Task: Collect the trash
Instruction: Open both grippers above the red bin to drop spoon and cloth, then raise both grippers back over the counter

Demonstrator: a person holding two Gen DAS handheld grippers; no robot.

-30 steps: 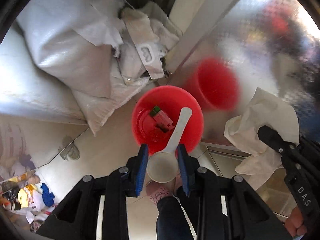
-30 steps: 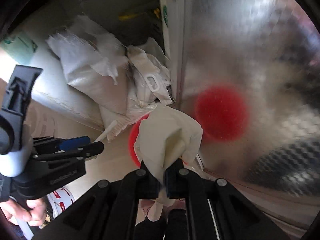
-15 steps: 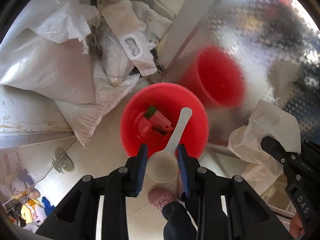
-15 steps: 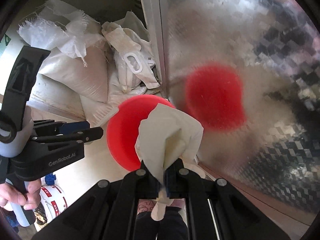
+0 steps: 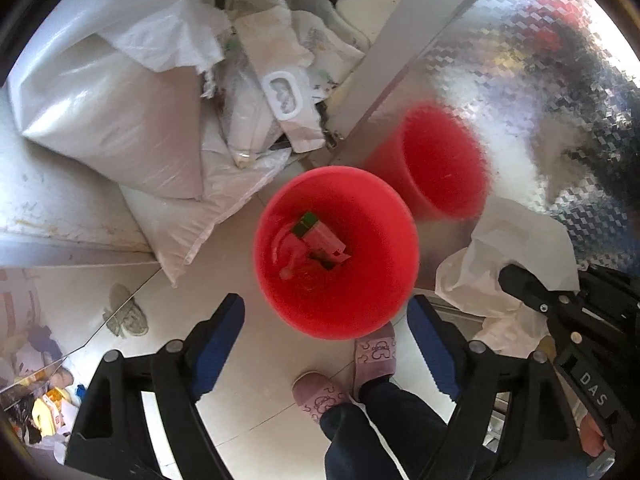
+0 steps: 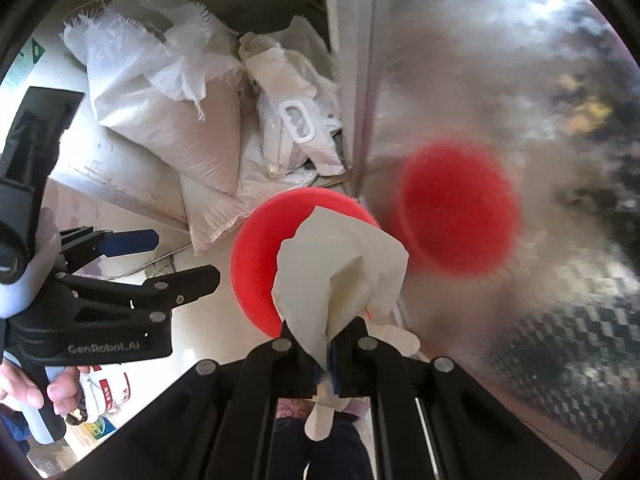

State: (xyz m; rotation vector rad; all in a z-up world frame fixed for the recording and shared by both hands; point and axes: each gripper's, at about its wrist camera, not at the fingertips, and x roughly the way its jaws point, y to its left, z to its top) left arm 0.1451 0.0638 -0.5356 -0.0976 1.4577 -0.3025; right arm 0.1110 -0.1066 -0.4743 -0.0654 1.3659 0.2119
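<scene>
A red bucket (image 5: 372, 280) stands on the tiled floor and holds a pink carton (image 5: 322, 240) with a green cap. My left gripper (image 5: 326, 308) hangs just above the bucket's near rim; its jaws are opening wide, with nothing between the blue pads. A pale shape beside the carton may be the white spoon; I cannot tell. My right gripper (image 6: 324, 332) is shut on a crumpled white tissue (image 6: 340, 264), held over the bucket (image 6: 256, 248) at its right side. In the left wrist view the tissue (image 5: 508, 248) and right gripper (image 5: 520, 280) sit right of the bucket.
White woven sacks (image 5: 112, 92) and crumpled bags (image 5: 276, 92) are piled behind the bucket. A shiny patterned metal panel (image 5: 520, 92) stands at the right and mirrors the bucket. A person's pink slippers (image 5: 372, 352) stand at the bucket's near edge. A hand (image 6: 28, 388) holds the left gripper (image 6: 188, 258).
The left gripper has opened and the white spoon has left its fingers. Both grippers have sunk closer to the bucket, the right one still holding the tissue.
</scene>
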